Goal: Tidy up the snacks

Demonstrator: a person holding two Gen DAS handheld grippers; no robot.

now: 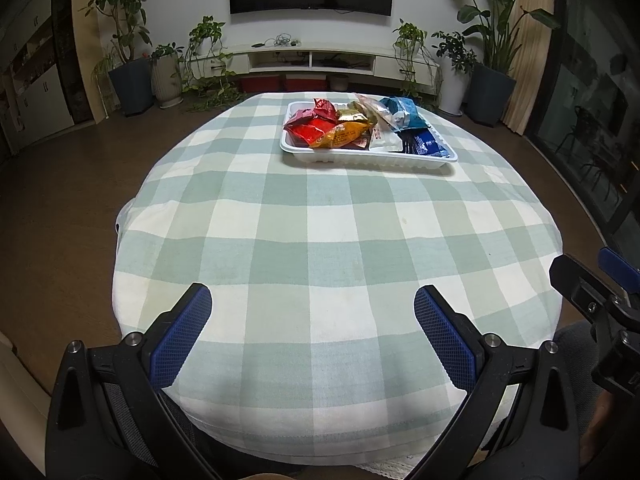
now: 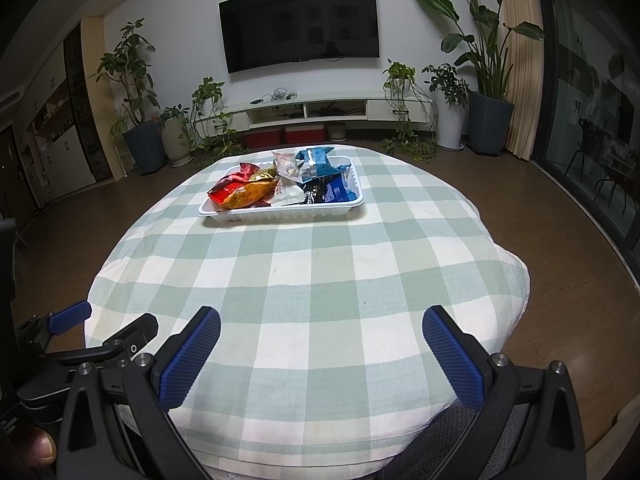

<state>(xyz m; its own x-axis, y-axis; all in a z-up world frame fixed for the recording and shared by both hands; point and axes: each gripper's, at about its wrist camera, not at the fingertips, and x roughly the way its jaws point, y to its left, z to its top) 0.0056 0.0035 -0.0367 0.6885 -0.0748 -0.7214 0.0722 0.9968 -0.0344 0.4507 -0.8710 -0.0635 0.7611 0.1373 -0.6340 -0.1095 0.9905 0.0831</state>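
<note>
Toward the table's far edge, white tray [image 1: 360, 158] holds all snack packets [image 1: 344, 124]; left gripper [image 1: 312, 316] and right gripper [image 2: 320, 340] hover wide, empty; task looks finished.

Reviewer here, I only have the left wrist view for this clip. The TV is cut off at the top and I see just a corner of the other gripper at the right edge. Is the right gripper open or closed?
Observer: The right gripper is open, jaws spread wide over the checked tablecloth, holding nothing.

Reviewer: Anything visible of the person?

Observer: Yes, a thumb tip shows at the bottom left corner of the right wrist view.

Reviewer: And the TV?

Observer: The whole TV shows there, wall-mounted and dark, directly behind the white tray of snack packets.
</note>
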